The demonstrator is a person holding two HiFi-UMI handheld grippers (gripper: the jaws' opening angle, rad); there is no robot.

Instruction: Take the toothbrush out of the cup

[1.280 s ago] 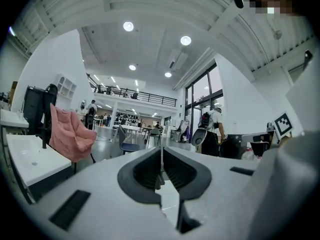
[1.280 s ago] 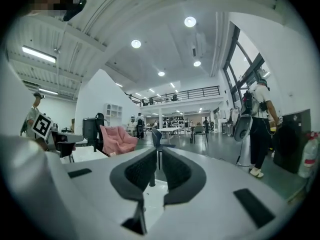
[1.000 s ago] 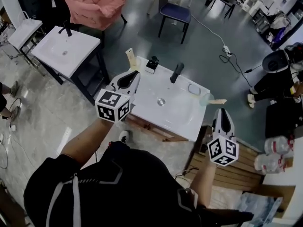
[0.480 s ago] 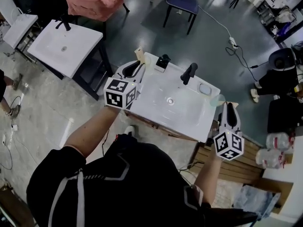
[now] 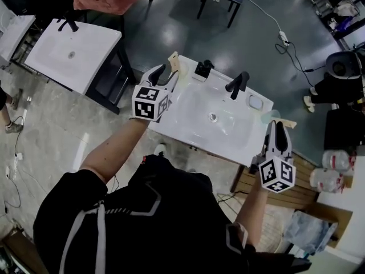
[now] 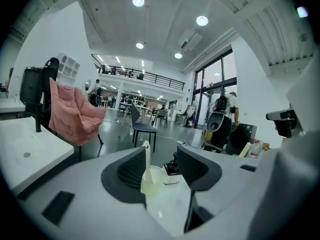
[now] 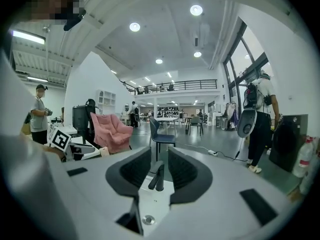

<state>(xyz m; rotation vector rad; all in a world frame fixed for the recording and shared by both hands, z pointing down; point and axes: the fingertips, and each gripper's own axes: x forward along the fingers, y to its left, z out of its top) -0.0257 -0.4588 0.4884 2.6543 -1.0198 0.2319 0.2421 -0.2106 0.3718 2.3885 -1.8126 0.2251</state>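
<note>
Left tool [image 6: 161,159] just opening, toothbrush [image 6: 146,158] and cup [image 6: 152,177] between jaws | right tool [image 7: 159,166] just opening, empty | white sink [image 5: 197,119], grey floor [image 5: 171,27]

The white counter [image 5: 228,137] stood on a grey floor [image 5: 171,27], a shallow basin moulded into its top and a round drain [image 5: 213,117] at the middle. Along its far edge stood a black faucet [image 5: 236,84], a small black-and-white box-like item [image 5: 201,69] to the left of it, and an oval dish [image 5: 255,101] to the right. A wooden toothbrush [image 5: 173,62] rose at the far-left corner; its foot was hidden.
</note>
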